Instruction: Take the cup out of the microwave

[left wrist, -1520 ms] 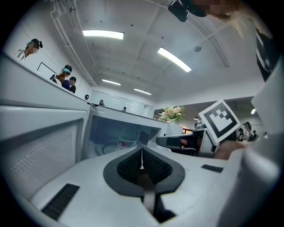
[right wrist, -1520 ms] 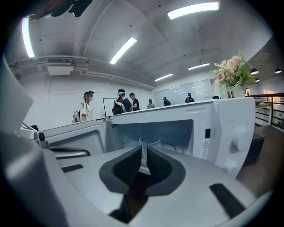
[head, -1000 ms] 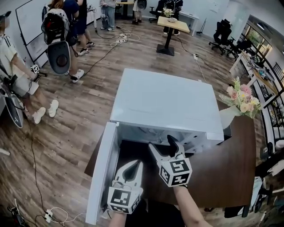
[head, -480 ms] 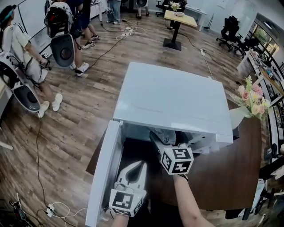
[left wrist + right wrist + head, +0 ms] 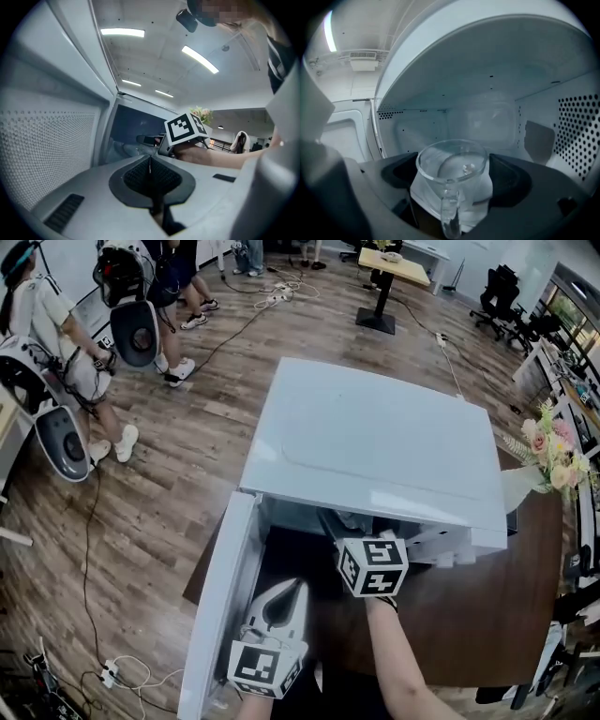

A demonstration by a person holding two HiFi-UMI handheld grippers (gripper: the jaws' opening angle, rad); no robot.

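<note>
The white microwave [image 5: 375,437] stands on a dark table, its door [image 5: 220,596] swung open to the left. A clear glass cup [image 5: 452,180] with a handle facing me stands upright inside the cavity. My right gripper [image 5: 453,161] reaches into the cavity with its jaws wide apart, one on each side of the cup, and does not visibly squeeze it. In the head view only its marker cube [image 5: 372,563] shows; the jaws are hidden under the microwave top. My left gripper [image 5: 292,585] hovers shut and empty in front of the opening, beside the door.
The brown table [image 5: 469,615] carries a vase of flowers [image 5: 553,451] at the right. Several people [image 5: 56,381] stand on the wooden floor at the left, with cables and a power strip [image 5: 117,671] on the floor. The cavity's perforated wall [image 5: 576,126] is close on the right.
My right gripper has gone forward into the microwave, so its jaws are now hidden under the top. The left gripper has stayed near the door.
</note>
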